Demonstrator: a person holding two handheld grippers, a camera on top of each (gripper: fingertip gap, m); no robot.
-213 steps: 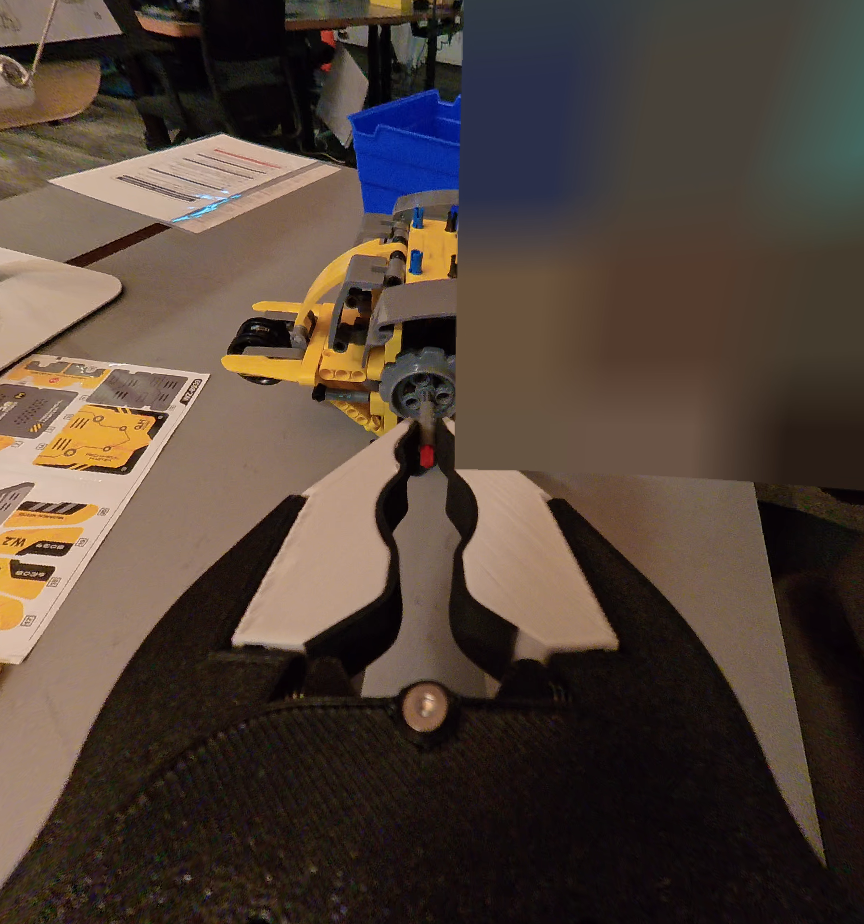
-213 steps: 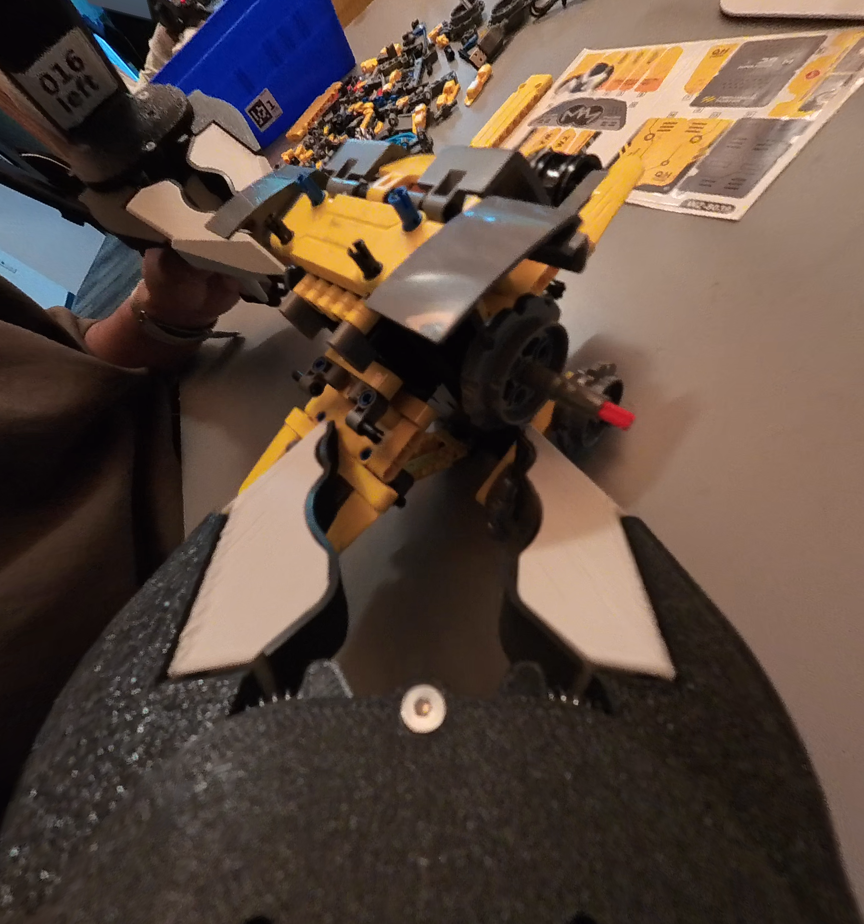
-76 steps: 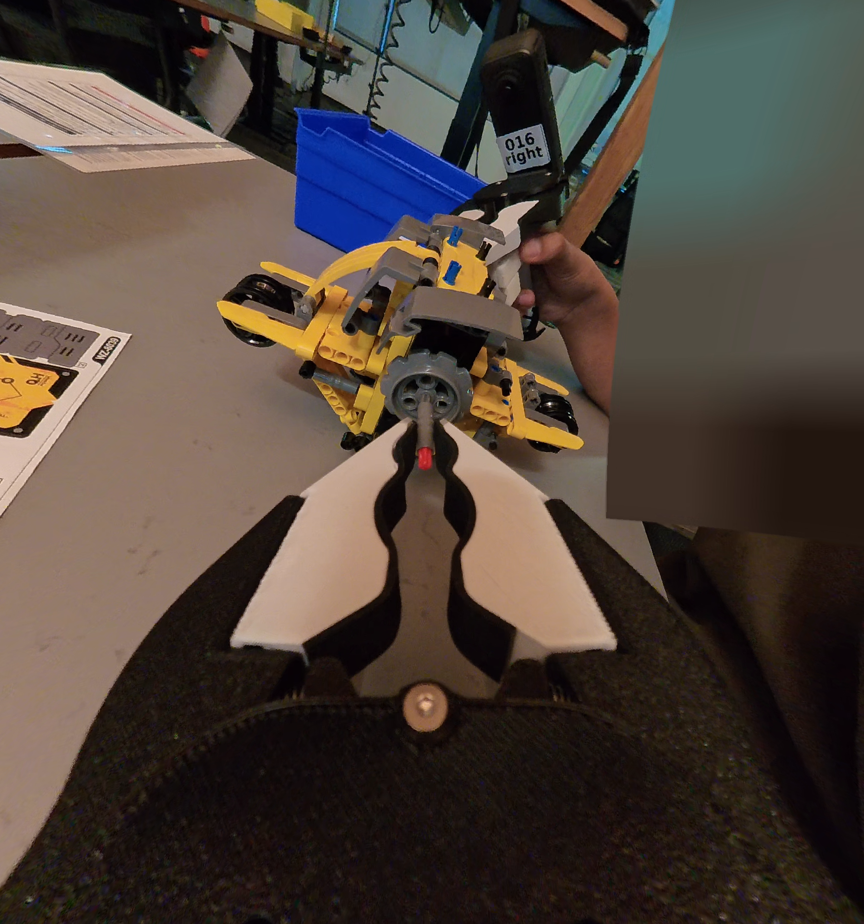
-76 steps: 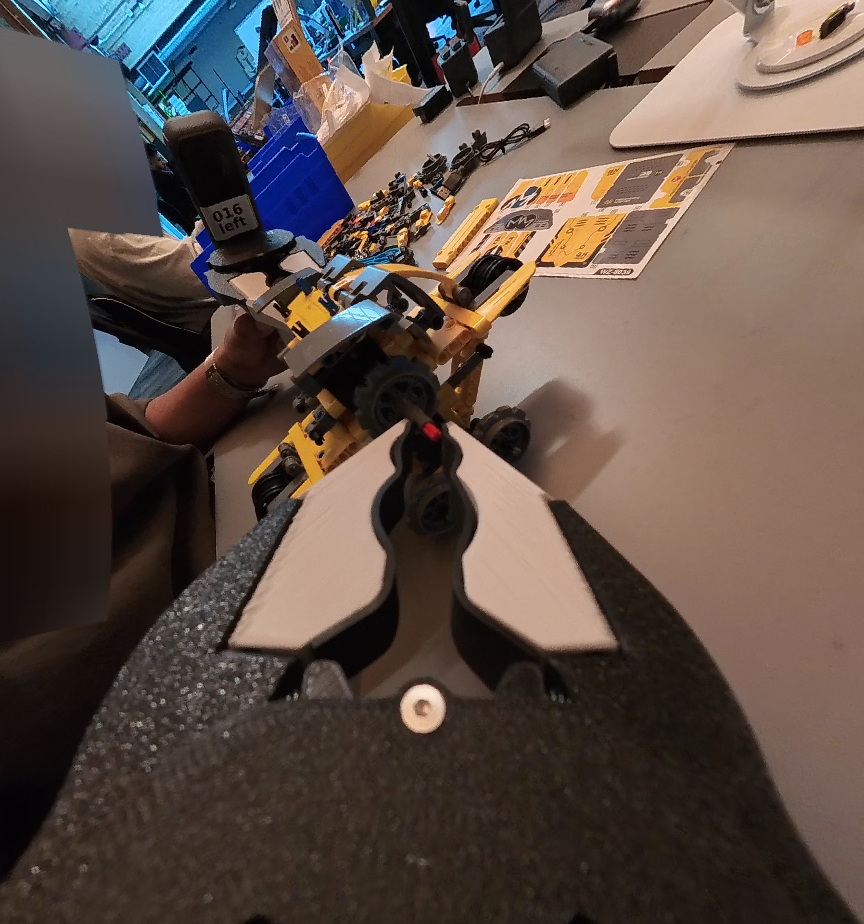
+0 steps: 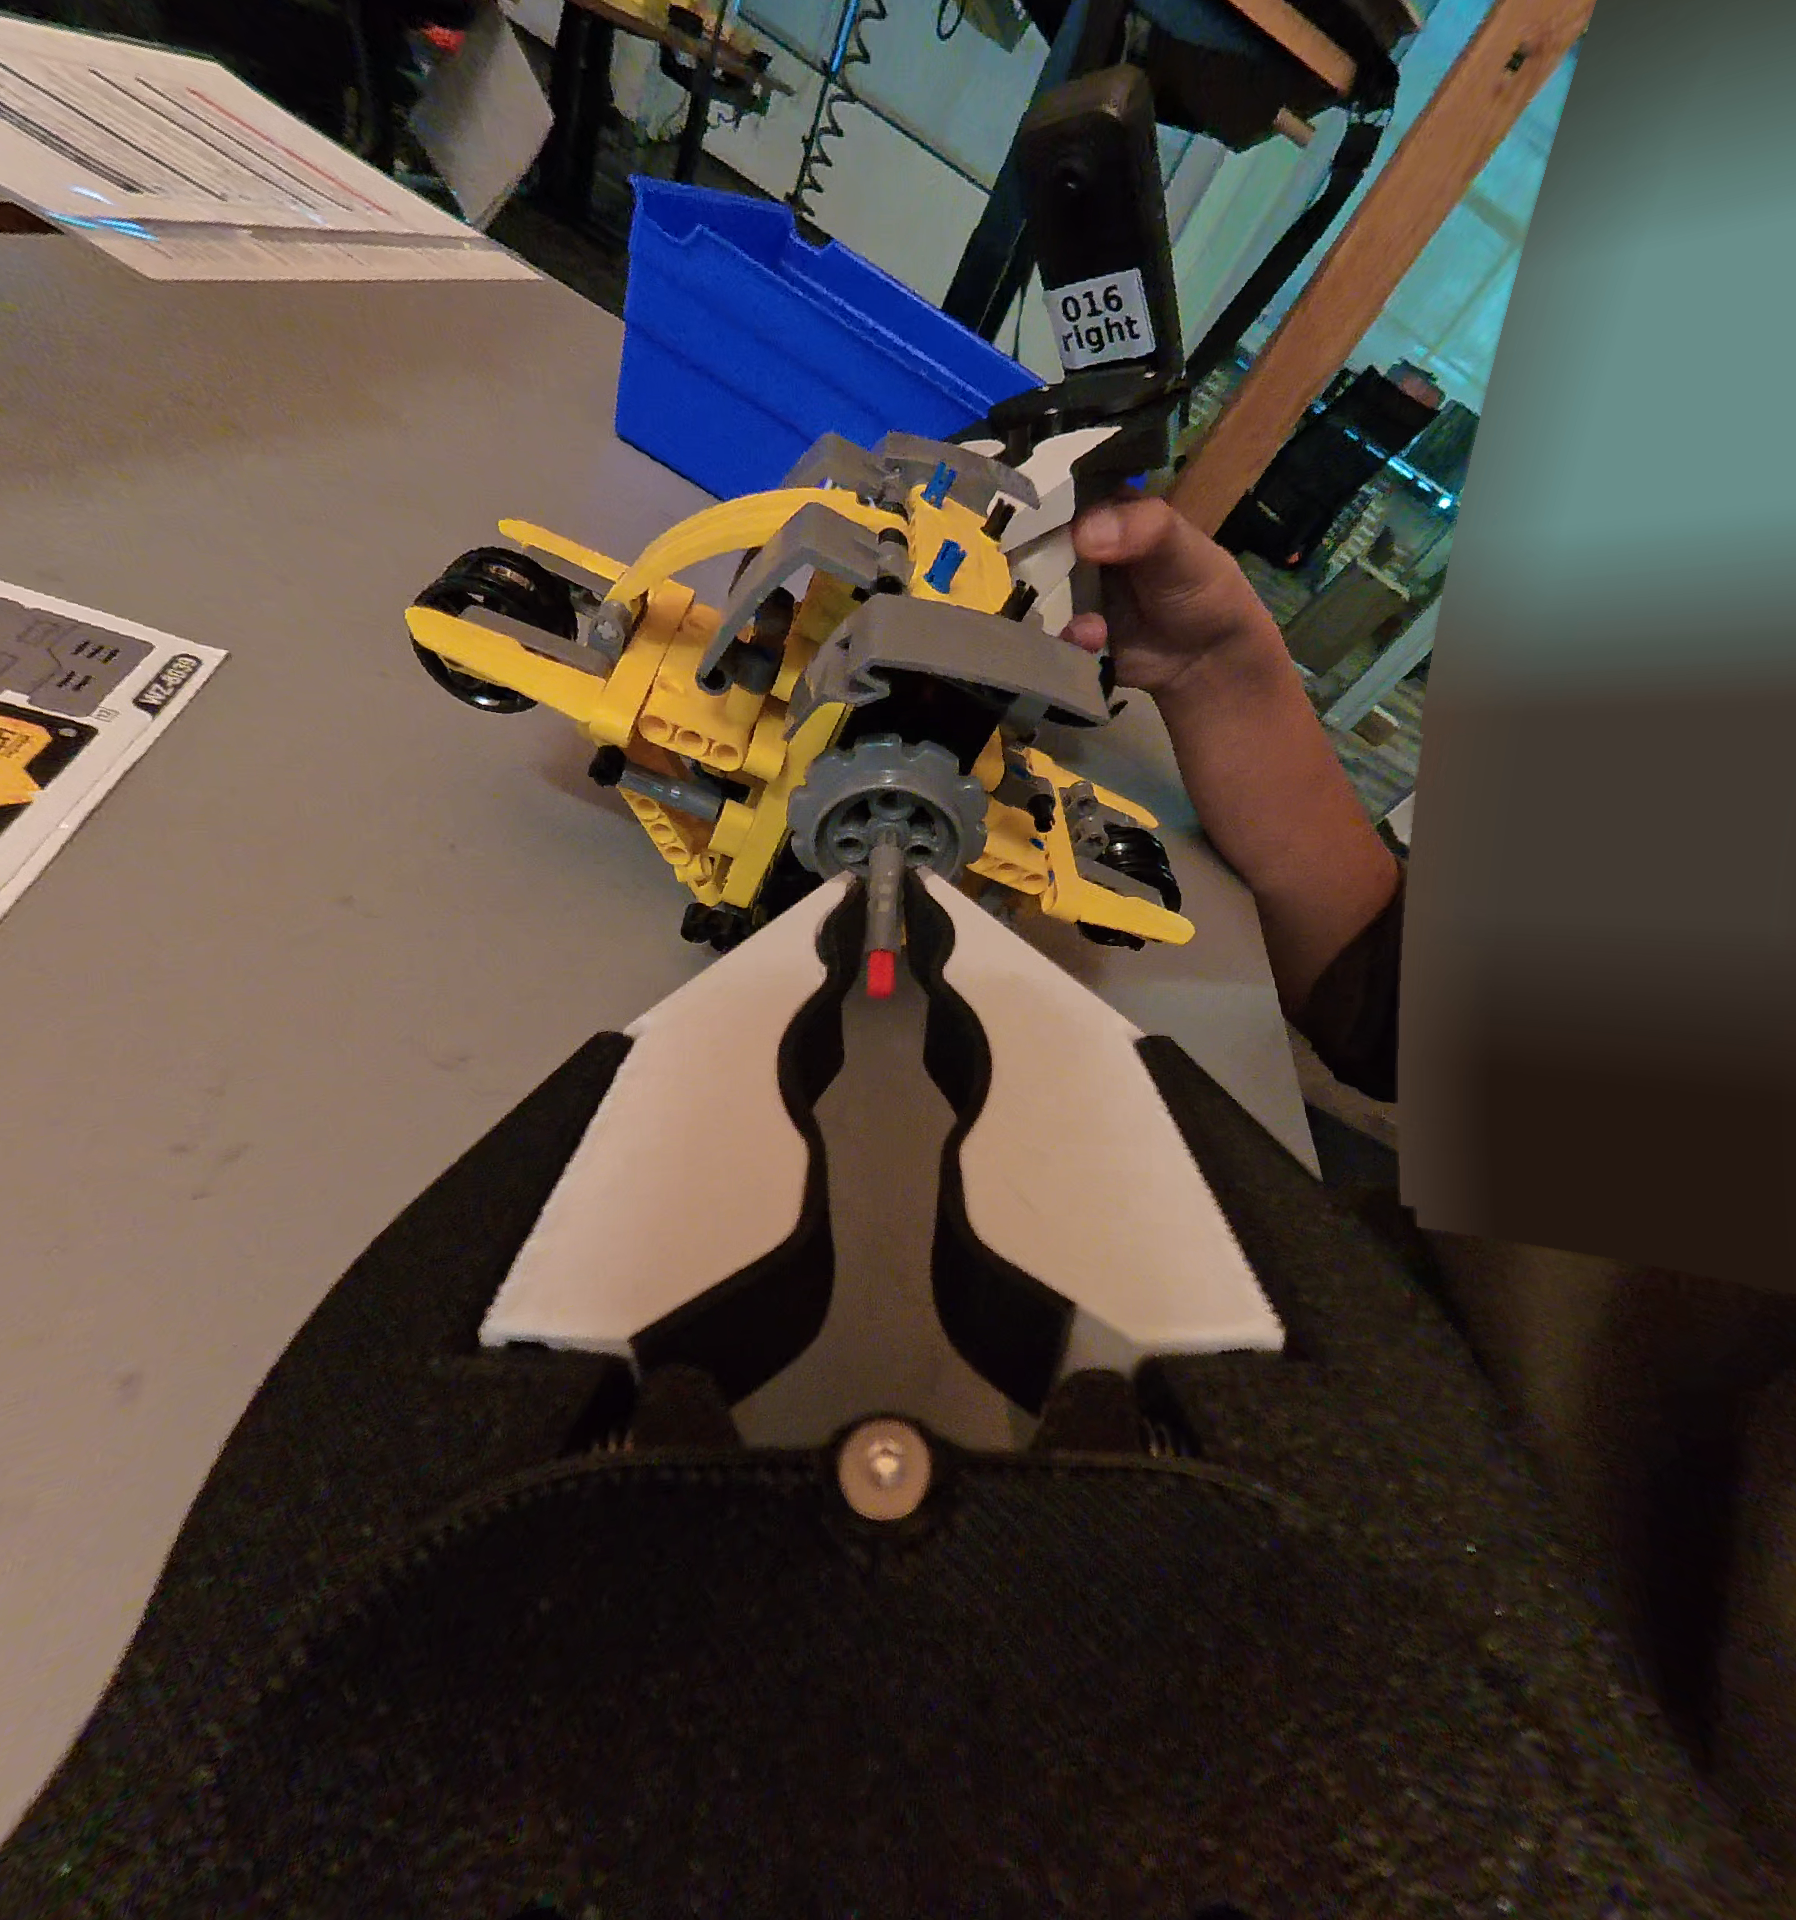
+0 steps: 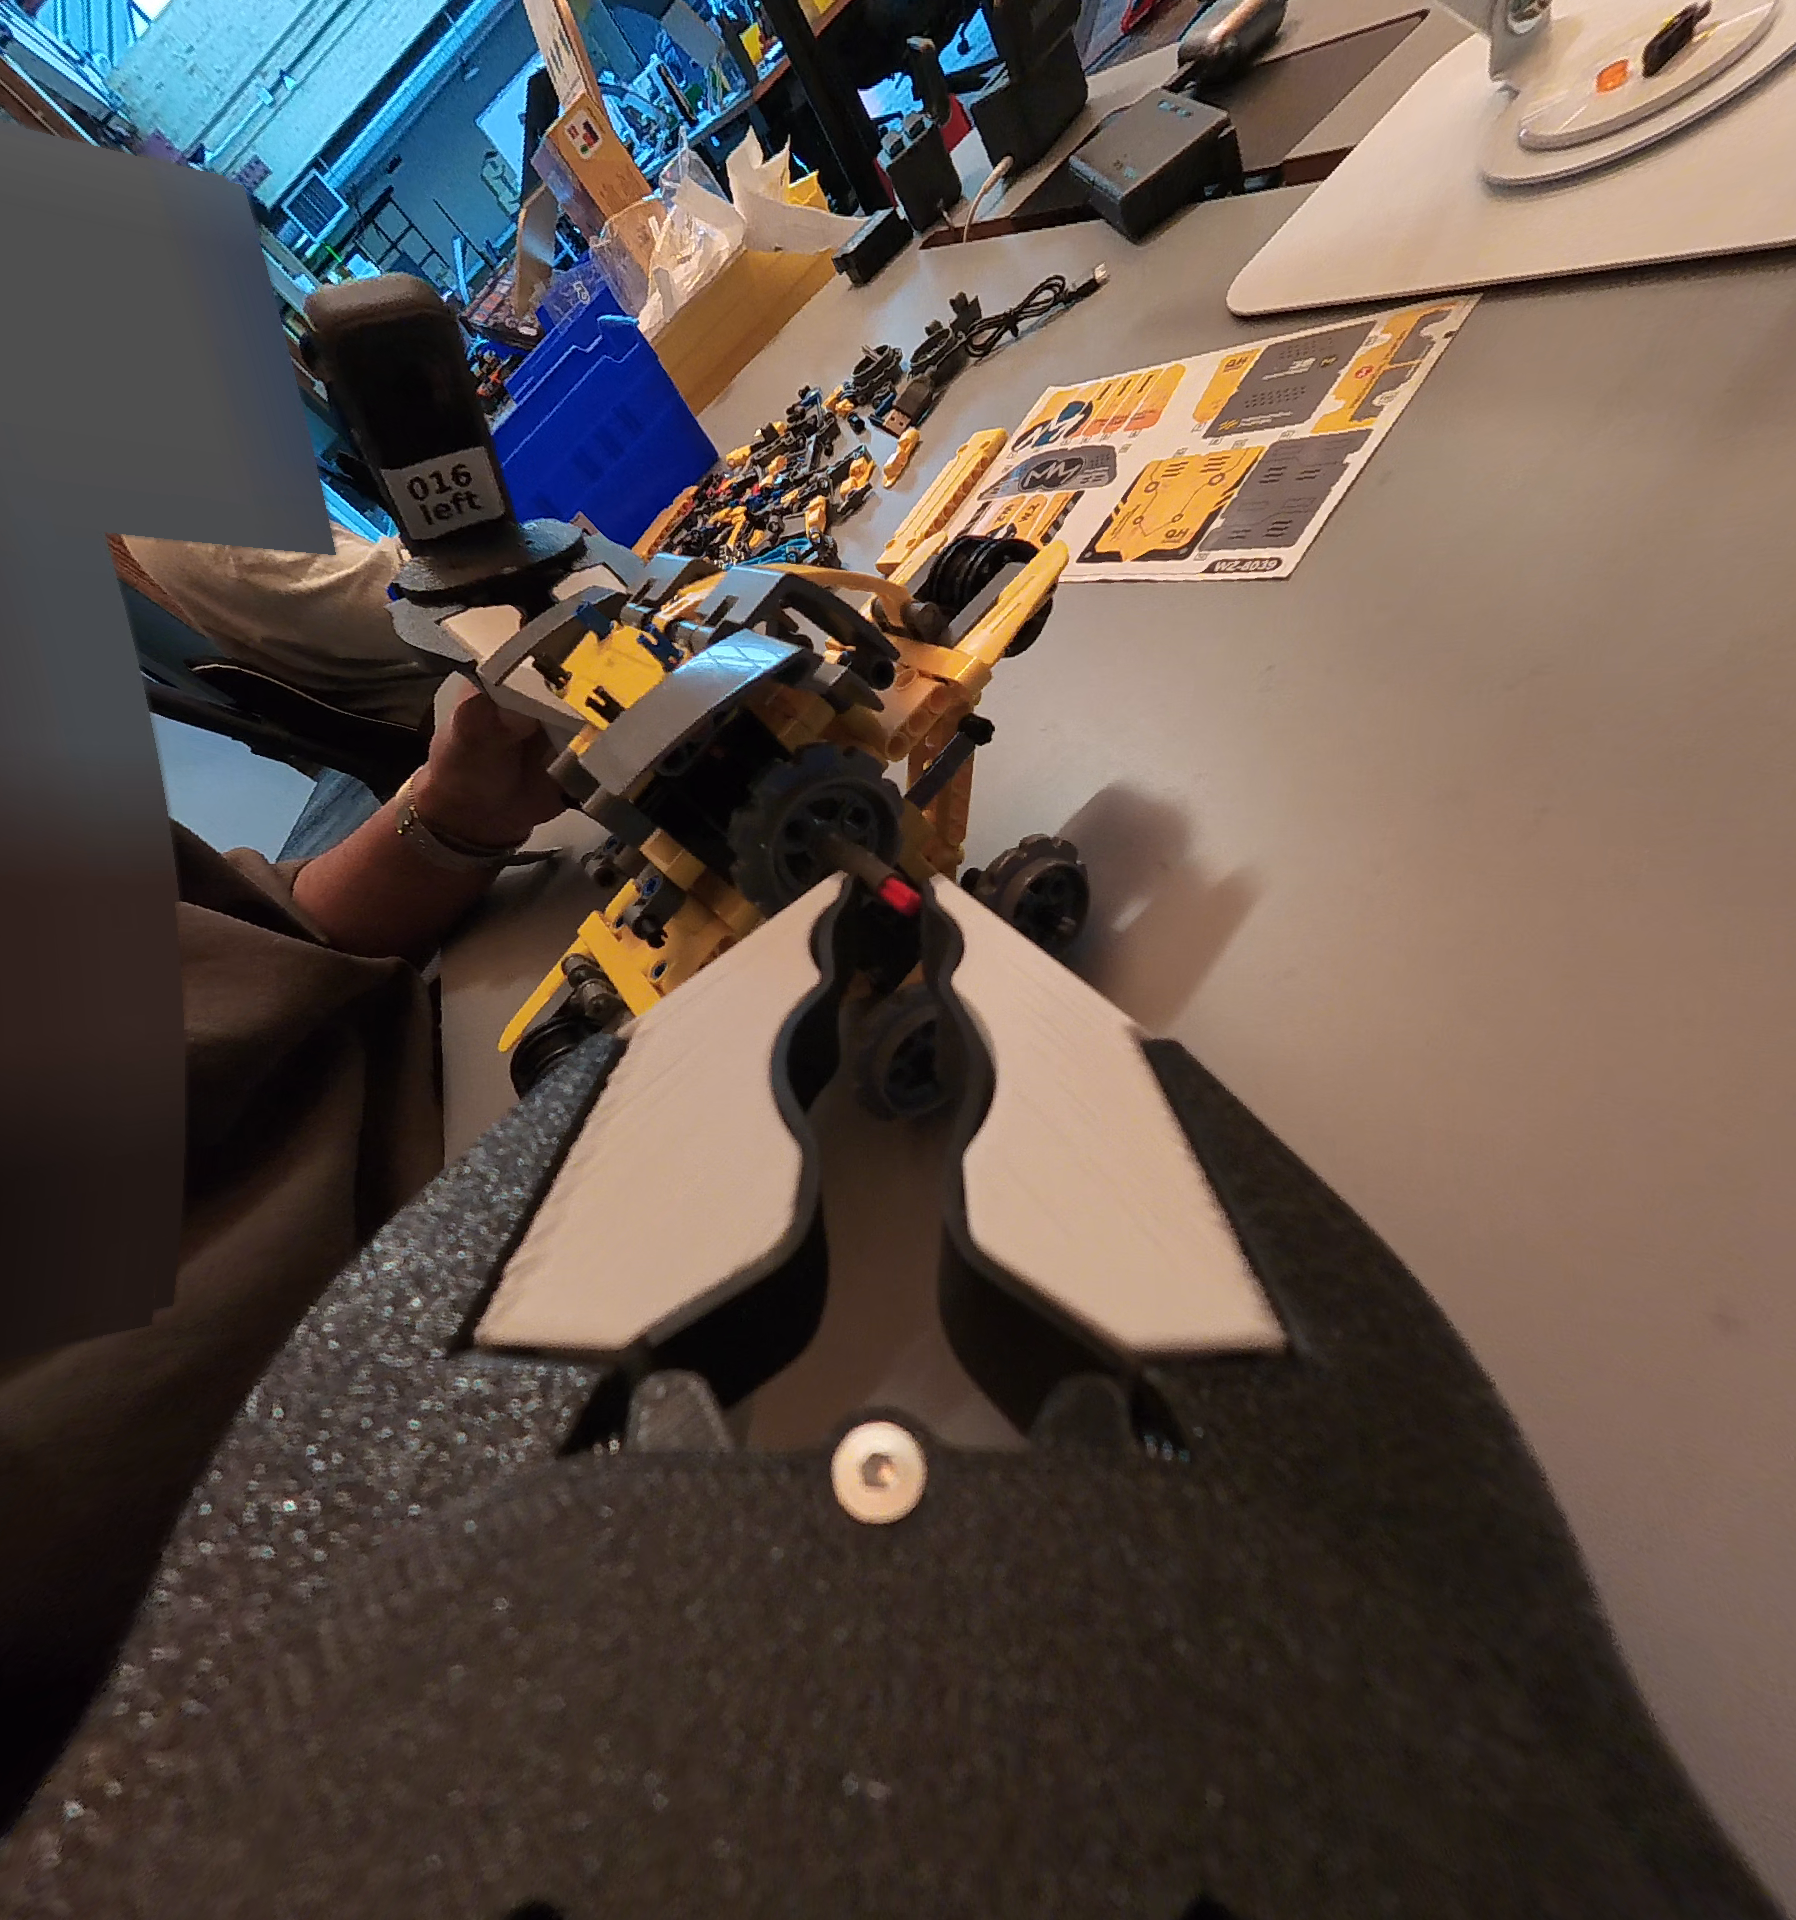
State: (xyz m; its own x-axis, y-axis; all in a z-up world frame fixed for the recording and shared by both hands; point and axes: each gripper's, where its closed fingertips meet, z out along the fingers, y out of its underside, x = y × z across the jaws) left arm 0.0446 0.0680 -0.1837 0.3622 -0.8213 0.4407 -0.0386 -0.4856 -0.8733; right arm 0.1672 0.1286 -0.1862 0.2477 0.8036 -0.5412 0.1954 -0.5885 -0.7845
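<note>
The yellow toy vehicle point(image 5: 696, 717) sits near the edge of the grey worktop point(image 5: 354, 935), caught between the two tools from opposite sides. That looks like a bracing hold, each side keeping the model from sliding or tipping away from the other.

The left gripper point(image 5: 886, 888) has its fingers point(image 5: 728, 1122) drawn narrow, the tips pinching a thin grey axle point(image 5: 886, 862) just outside the grey toothed wheel point(image 5: 886, 805). The axle's red tip point(image 5: 880, 971) pokes back into the slim gap behind the fingertips, so the grip is on the shaft near the wheel, not on the end.

The right gripper point(image 6: 889, 894) is also narrow, its tips set either side of a red-ended axle on the model's other flank. There the gap looks a little wider than the shaft, and I cannot tell whether the fingers actually press on it or only bracket it. In the left wrist view this gripper shows beyond the model's grey top panels, with a hand point(image 5: 1154, 592) around its handle.

A small dark wheel point(image 6: 1039, 894) lies on the worktop just beside the model. Farther off are a sticker sheet point(image 6: 1216, 468), a scatter of small loose parts point(image 6: 790, 478) and a blue bin point(image 5: 769, 374).
</note>
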